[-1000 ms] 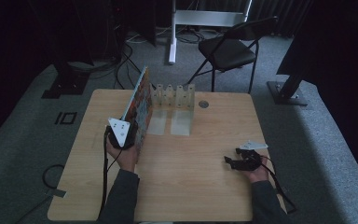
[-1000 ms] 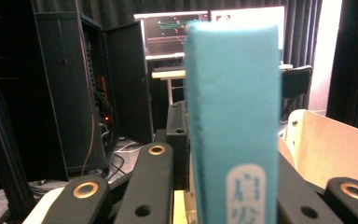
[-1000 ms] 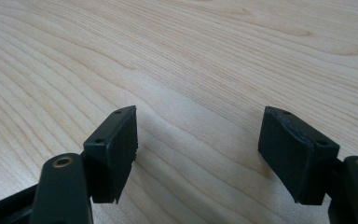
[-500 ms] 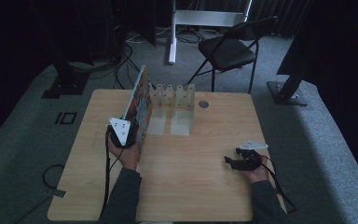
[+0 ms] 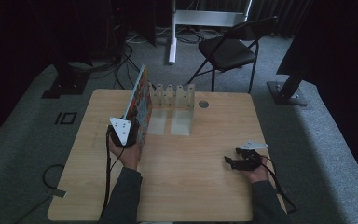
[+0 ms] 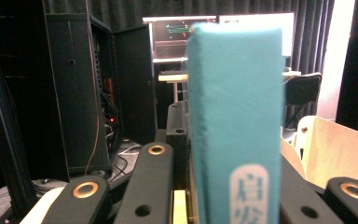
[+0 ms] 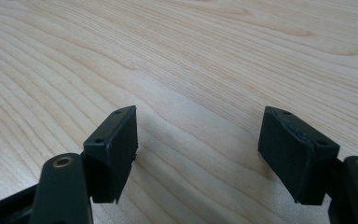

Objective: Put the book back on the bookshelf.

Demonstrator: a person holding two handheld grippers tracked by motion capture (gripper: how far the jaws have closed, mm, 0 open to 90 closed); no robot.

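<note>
Left forearm up from the near edge of the table [image 5: 205, 196], hand raised, left hand-held gripper [image 5: 122, 132] clenched on a book [image 5: 139, 105] standing upright on edge. Right hand low near the right edge, right hand-held gripper [image 5: 235, 162] released, jaws wide apart above bare wood [image 7: 200, 135]. From above: colourful cover, book just left of a pale slotted rack [image 5: 173, 95] at the far side. From the left gripper view: teal spine [image 6: 235, 116] rising between the jaws, rack wall [image 6: 340, 149] just beside. Book well apart from the right hand-held gripper.
</note>
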